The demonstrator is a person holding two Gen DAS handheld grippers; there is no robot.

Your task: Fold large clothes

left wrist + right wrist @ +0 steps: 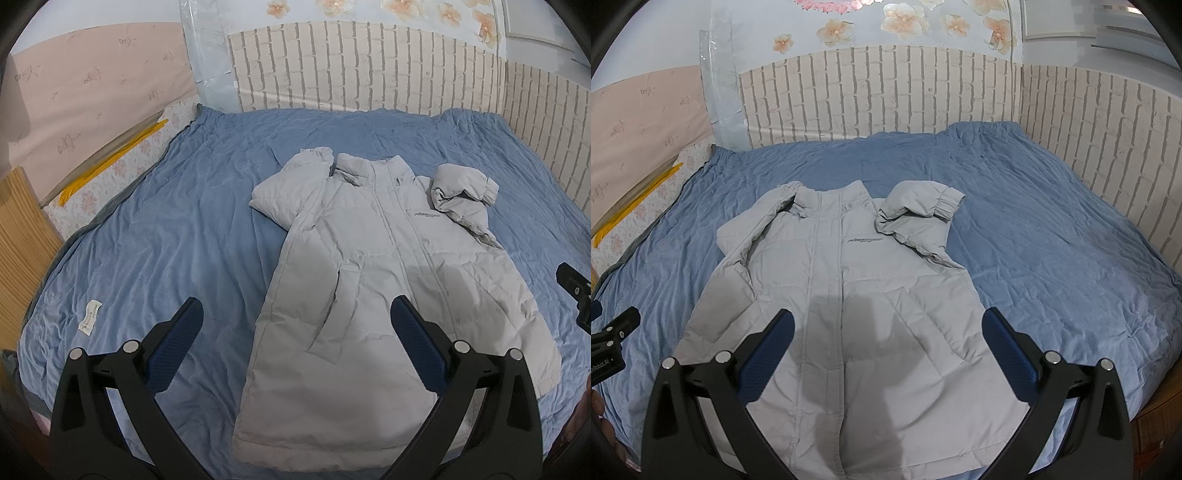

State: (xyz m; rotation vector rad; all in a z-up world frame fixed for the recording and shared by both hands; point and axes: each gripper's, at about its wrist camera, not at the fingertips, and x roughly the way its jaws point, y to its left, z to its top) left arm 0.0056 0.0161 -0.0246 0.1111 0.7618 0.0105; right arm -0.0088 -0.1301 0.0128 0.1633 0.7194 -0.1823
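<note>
Here the left gripper (295,314) hangs above the bed with its jaws spread wide and nothing between them; the blue-padded fingers (177,343) frame the lower left part of a pale grey padded jacket (369,280). The right gripper (886,325) is likewise wide apart and empty, poised over the jacket's lower front. Each tool shows only as a black sliver at the edge of the other's view, and on that sliver in the right wrist view a white print is cut off by the frame, too partial to read for sure.

The jacket lies front up on a rumpled blue bedcover (166,221), zipped or buttoned shut, collar toward the wall, hem toward the cameras and partly hidden behind the gripper frames. Both sleeves are bent up beside the collar, the one on the right bunched with its elastic cuff (947,201) showing. A dark chest logo (865,240) is too small to read.

A white fabric tag (88,320) lies on the bedcover left of the jacket, its print illegible. Behind the bed stands brick-pattern wall padding (886,92), with flower decals (905,18) above.
</note>
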